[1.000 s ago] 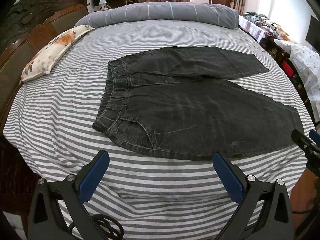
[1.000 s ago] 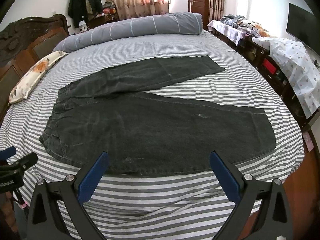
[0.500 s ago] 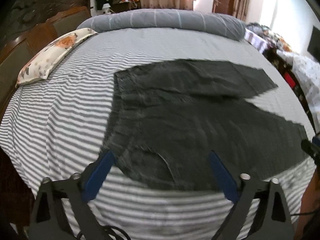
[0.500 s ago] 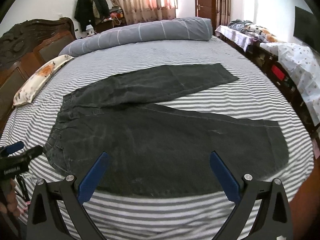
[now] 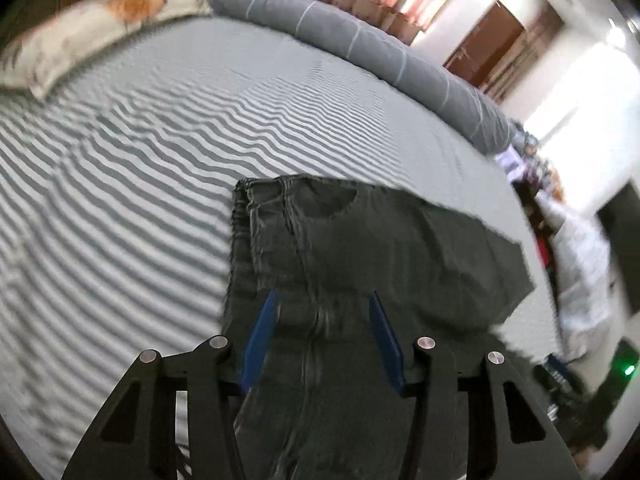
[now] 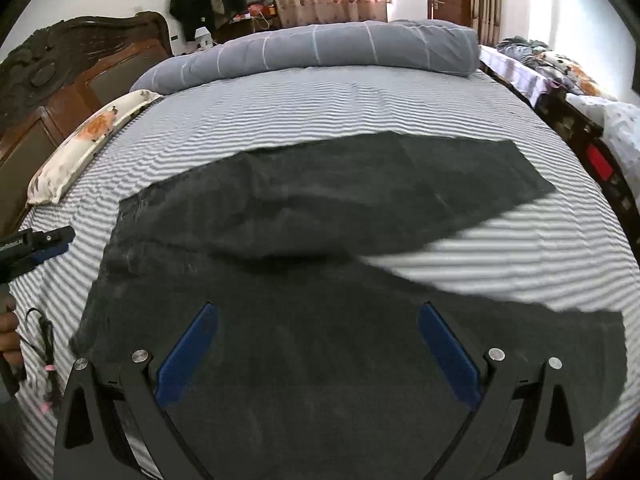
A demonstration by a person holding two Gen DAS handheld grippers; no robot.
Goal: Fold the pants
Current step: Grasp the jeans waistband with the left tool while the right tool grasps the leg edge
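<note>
Both grippers look the same: the left gripper (image 5: 322,312) and right gripper (image 6: 318,328) have black angular frames with triangular cutouts, round silver screws at the joints, and long blue pads on the fingers (image 6: 188,354). A thin black cable (image 6: 44,344) with a pink tie dangles at the far left.

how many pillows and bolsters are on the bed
2. A floral pillow lies at the bed's left side by the wooden headboard. A long grey bolster lies across the far edge. Others may be out of view.
</note>
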